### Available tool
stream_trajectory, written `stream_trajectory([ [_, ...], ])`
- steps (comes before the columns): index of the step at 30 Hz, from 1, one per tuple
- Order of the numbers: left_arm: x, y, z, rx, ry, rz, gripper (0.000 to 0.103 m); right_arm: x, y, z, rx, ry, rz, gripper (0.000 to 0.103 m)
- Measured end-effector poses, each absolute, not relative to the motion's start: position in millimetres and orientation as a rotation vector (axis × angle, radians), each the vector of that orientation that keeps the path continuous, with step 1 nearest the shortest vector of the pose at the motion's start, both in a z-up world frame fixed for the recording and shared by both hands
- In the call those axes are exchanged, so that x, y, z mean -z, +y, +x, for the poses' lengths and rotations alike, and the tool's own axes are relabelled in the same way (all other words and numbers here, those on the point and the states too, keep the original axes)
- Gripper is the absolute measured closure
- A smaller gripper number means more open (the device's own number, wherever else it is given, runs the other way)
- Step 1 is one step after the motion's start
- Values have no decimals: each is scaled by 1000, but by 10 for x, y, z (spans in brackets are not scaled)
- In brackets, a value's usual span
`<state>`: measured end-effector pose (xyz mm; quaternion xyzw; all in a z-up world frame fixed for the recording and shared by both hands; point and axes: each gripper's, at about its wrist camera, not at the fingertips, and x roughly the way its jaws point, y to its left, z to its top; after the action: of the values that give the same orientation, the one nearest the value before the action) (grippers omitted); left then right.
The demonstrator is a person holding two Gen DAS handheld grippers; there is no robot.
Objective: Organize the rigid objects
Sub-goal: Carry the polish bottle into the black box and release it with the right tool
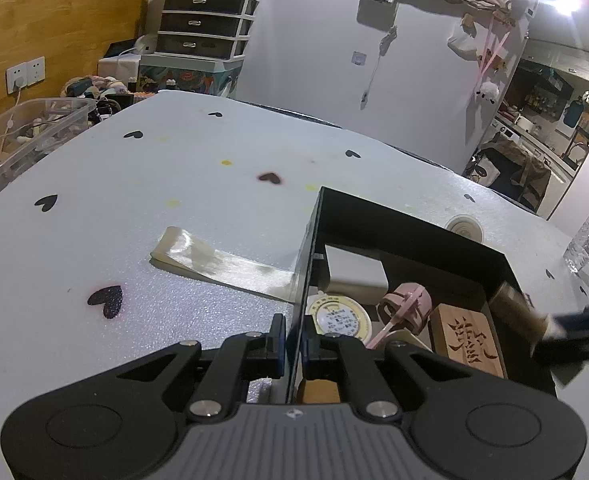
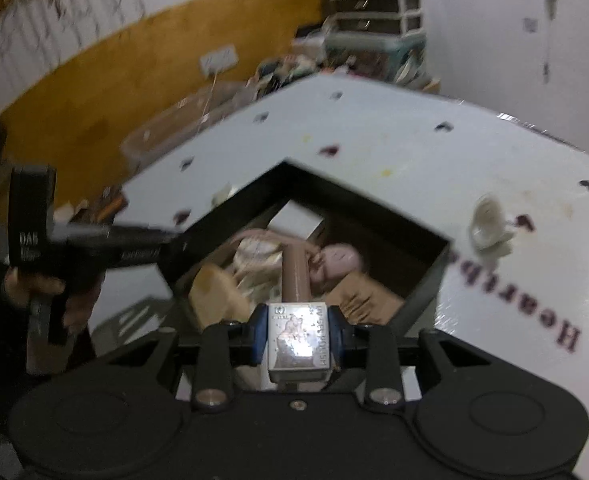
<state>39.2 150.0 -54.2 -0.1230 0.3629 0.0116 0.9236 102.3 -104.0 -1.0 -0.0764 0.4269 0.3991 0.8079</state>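
A black open box point(image 1: 410, 222) stands on the white table; it also shows in the right wrist view point(image 2: 358, 196). My left gripper point(image 1: 293, 340) is shut on the box's left wall. Inside lie a white box point(image 1: 354, 270), a round tin point(image 1: 340, 316), a pink clip-like object point(image 1: 408, 306) and a carved wooden block point(image 1: 468, 340). My right gripper point(image 2: 296, 338) is shut on a nail polish bottle point(image 2: 298, 340) with a brown cap point(image 2: 294, 274), held over the box's near edge. The bottle also shows in the left wrist view point(image 1: 518, 312).
A clear flat plastic bag point(image 1: 222, 262) lies left of the box. A white round object point(image 1: 464, 228) sits behind the box, seen as well in the right wrist view point(image 2: 488, 230). A water bottle point(image 1: 588, 236) stands at far right. A clear bin point(image 1: 26, 136) sits off the table's left edge.
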Motion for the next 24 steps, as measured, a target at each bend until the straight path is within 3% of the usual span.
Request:
stream_trajectory([
  [11, 538, 1502, 397, -18, 744, -255, 95, 287, -573, 884, -783, 1020, -432, 71],
  [19, 548, 1525, 404, -8, 740, -260, 95, 297, -570, 912, -754, 1057, -419, 71],
  [24, 548, 1530, 398, -7, 740, -262, 94, 283, -587, 929, -731, 1071, -379, 65],
])
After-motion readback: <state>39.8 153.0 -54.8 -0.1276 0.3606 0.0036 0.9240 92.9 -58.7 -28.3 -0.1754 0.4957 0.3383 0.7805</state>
